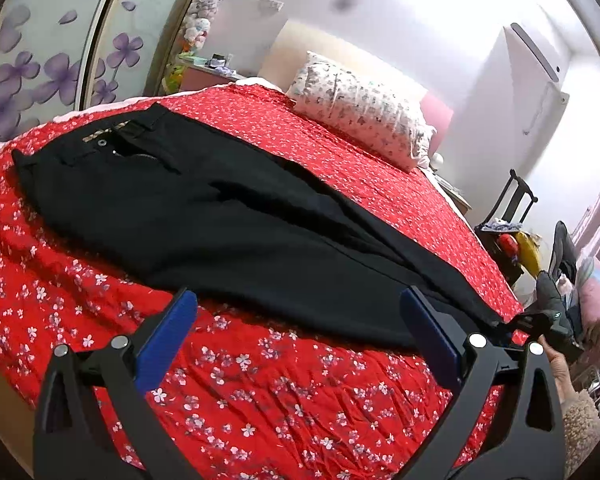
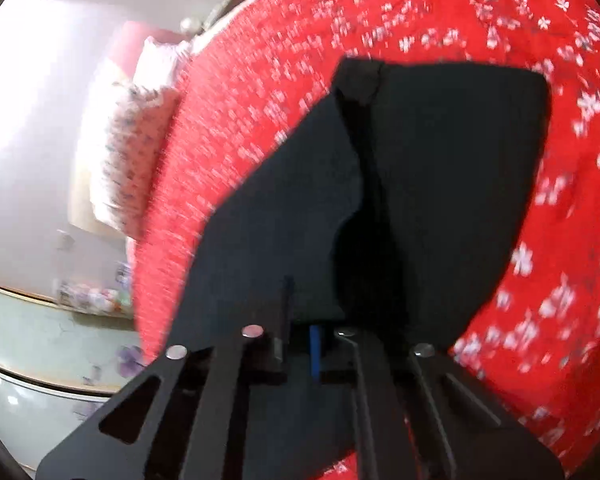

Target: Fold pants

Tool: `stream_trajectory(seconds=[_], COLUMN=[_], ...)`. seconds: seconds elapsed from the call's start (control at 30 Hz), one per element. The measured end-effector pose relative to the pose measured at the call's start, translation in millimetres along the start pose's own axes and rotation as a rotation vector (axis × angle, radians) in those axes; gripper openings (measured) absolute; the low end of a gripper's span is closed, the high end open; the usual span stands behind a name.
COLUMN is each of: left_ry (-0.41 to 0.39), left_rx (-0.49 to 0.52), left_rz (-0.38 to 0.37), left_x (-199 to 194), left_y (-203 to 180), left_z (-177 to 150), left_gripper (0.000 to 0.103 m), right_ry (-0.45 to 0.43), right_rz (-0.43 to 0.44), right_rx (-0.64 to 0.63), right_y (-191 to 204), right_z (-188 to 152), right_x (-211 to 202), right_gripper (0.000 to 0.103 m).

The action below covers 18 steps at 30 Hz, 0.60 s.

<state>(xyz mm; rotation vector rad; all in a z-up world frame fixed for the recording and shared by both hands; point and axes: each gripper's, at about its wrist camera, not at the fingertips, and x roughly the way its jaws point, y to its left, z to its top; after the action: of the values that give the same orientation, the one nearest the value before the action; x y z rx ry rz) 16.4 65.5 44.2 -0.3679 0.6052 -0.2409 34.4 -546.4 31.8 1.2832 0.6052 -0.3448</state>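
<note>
Black pants (image 1: 204, 216) lie flat on a red flowered bedspread (image 1: 260, 392), waistband at the far left, legs running to the lower right. My left gripper (image 1: 300, 320) is open and empty, hovering over the bedspread just in front of the nearer leg. My right gripper (image 1: 540, 328) shows at the far end of the legs by the cuffs. In the right wrist view my right gripper (image 2: 300, 320) is shut on the black pants (image 2: 440, 184) near the cuff, and the cloth is lifted and drapes over the fingers.
A flowered pillow (image 1: 360, 108) lies at the head of the bed. A wardrobe with purple flower doors (image 1: 52, 68) stands at the left. A chair with clothes and clutter (image 1: 540, 248) stands beyond the bed's right edge.
</note>
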Motion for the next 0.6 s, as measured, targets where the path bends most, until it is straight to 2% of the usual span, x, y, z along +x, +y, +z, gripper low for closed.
stream_trajectory(seconds=[0.1, 0.23, 0.3, 0.37, 0.4, 0.43, 0.5, 0.6], left_ry=[-0.012, -0.015, -0.001, 0.008, 0.009, 0.010, -0.002, -0.010], left_rx=[0.038, 0.052, 0.041, 0.036, 0.038, 0.042, 0.046, 0.040], left_rz=[0.007, 0.016, 0.014, 0.013, 0.015, 0.019, 0.029, 0.048], left_x=[-2, -1, 2, 4, 5, 5, 3, 2], left_y=[-6, -9, -9, -9, -9, -10, -7, 1], left_z=[0, -1, -1, -2, -2, -1, 2, 9], left_gripper=[0.101, 0.101, 0.101, 0.101, 0.101, 0.101, 0.101, 0.101], right_ry=[-0.098, -0.160, -0.160, -0.113, -0.097, -0.105, -0.093, -0.047], right_rz=[0.082, 0.140, 0.089, -0.012, -0.026, -0.023, -0.069, -0.099], right_rx=[-0.042, -0.016, -0.011, 0.003, 0.018, 0.004, -0.063, -0.069], right_y=[5, -15, -32, -51, -59, -60, -49, -40], right_z=[9, 15, 13, 9, 7, 6, 5, 4], right_x=[-30, -58, -58, -46, -42, -42, -45, -49], right_gripper=[0.004, 0.004, 0.004, 0.004, 0.004, 0.002, 0.003, 0.013])
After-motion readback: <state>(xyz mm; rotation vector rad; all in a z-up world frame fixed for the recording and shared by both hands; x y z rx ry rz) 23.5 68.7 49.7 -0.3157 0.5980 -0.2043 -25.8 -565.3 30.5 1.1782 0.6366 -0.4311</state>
